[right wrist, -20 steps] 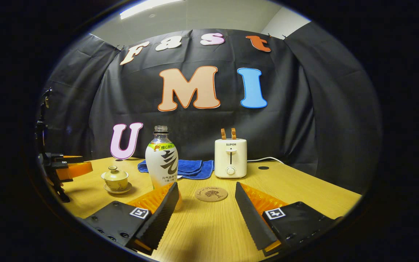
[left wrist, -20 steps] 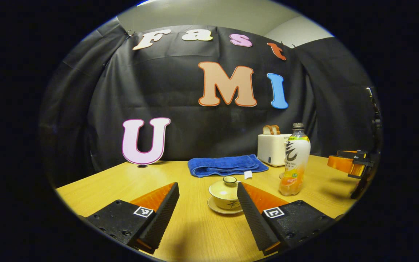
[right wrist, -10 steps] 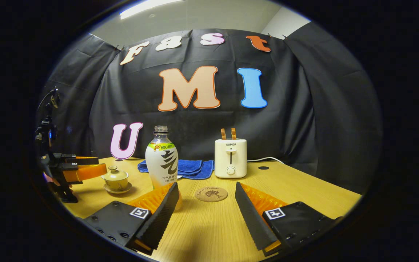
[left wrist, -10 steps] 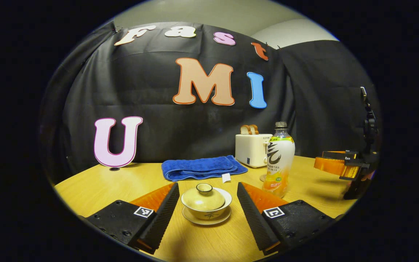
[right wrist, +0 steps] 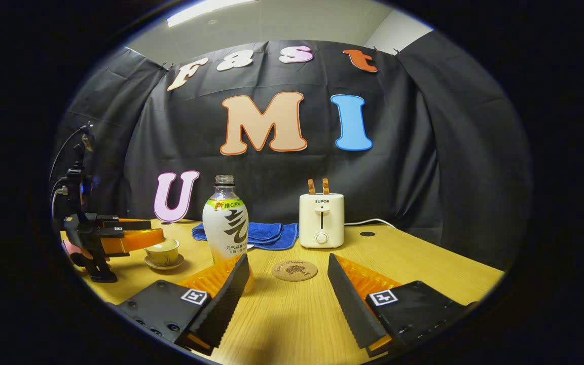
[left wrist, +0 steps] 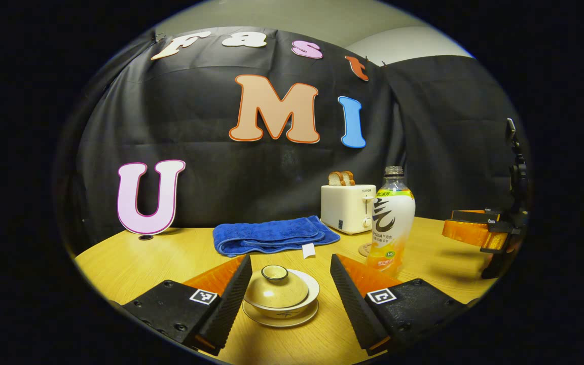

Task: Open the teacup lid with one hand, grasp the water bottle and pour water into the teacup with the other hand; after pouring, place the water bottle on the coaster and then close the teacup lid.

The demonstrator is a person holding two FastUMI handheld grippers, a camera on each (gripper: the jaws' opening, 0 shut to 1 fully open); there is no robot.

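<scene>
Left gripper (left wrist: 288, 284), jaws apart, brackets the lidded teacup (left wrist: 277, 294) at lower centre of the left gripper view; lid (left wrist: 276, 286) seated, so contents hidden. Likely lined up to pinch the lid knob. Right gripper (right wrist: 287, 286), jaws apart and empty, waits low over the tabletop (right wrist: 424, 274). Water bottle (right wrist: 225, 225) stands upright, uncapped, left of centre, pale liquid in its lower part. Coaster (right wrist: 294, 270) lies bare between the jaws' tips, ready for the bottle.
</scene>
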